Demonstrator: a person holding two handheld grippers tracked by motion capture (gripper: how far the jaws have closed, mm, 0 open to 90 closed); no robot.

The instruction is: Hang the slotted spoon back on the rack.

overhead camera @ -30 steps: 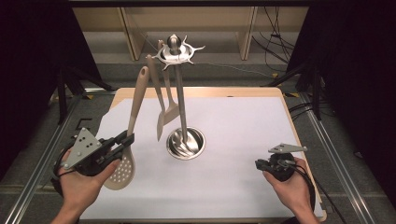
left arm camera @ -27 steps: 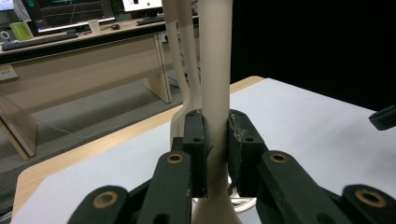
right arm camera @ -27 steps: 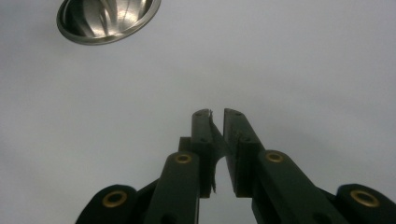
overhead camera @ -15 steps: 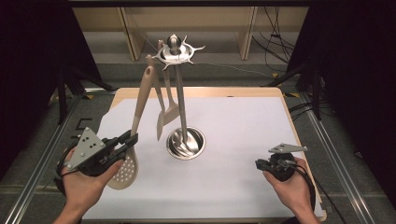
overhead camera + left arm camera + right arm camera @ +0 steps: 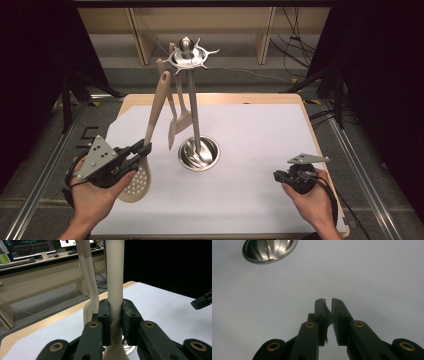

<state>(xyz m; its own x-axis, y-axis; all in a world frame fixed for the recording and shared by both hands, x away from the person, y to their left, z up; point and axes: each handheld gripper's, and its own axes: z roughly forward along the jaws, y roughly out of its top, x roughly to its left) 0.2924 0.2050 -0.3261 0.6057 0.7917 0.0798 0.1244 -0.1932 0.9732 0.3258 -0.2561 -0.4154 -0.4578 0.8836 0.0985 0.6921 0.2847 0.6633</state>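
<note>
Left gripper [image 5: 142,150], lower left, clamps the slotted spoon [image 5: 136,182] by its handle, bowl touching the white mat [image 5: 260,145]. Right gripper [image 5: 276,175], lower right, nearly closed, empty, open mat around. Left gripper view reveals the hanging spatula [image 5: 87,285] just behind.

No text, label, brand or number can be read in these pictures. In the left gripper view, the monitors [image 5: 32,247] on the desk far behind show coloured lines and windows, but the writing on them is too small and too blurred to read. A dark mark on the floor [image 5: 86,141] beside the table is not clear enough to read either.
</note>
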